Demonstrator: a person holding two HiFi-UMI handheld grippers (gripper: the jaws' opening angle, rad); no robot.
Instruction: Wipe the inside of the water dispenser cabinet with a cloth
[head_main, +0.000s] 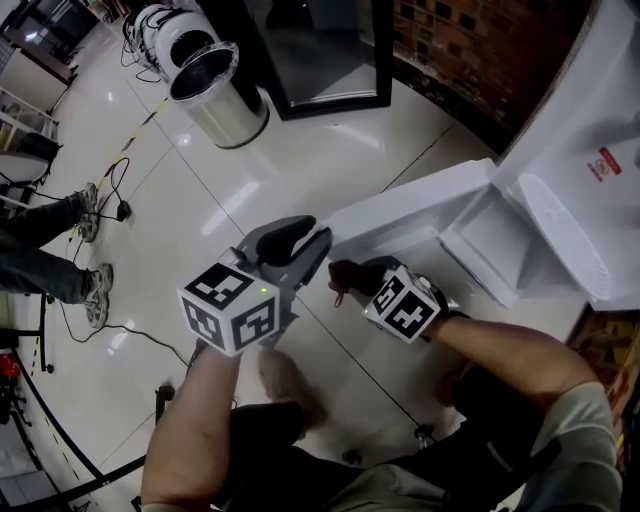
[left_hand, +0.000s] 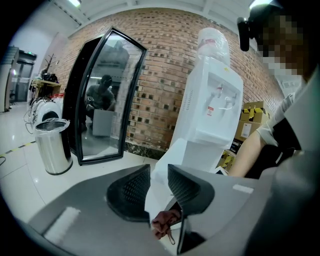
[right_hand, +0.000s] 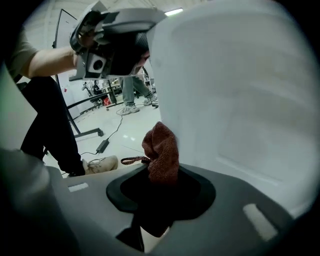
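Left gripper (head_main: 316, 246) pinches the door (head_main: 400, 215); right gripper (right_hand: 161, 186) clamps the cloth (right_hand: 161, 150), which wiping the cabinet (head_main: 492, 245) at 2 o'clock could drag free.

Your water dispenser (head_main: 585, 95) runs off the head view's edge — the cloth (right_hand: 161, 150) hides its lower part between the jaws of your right gripper (right_hand: 161, 189).

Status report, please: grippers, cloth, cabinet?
Left gripper clamps cabinet door open. Right gripper holds cloth beside door, not yet inside cabinet. No obstacle seen.
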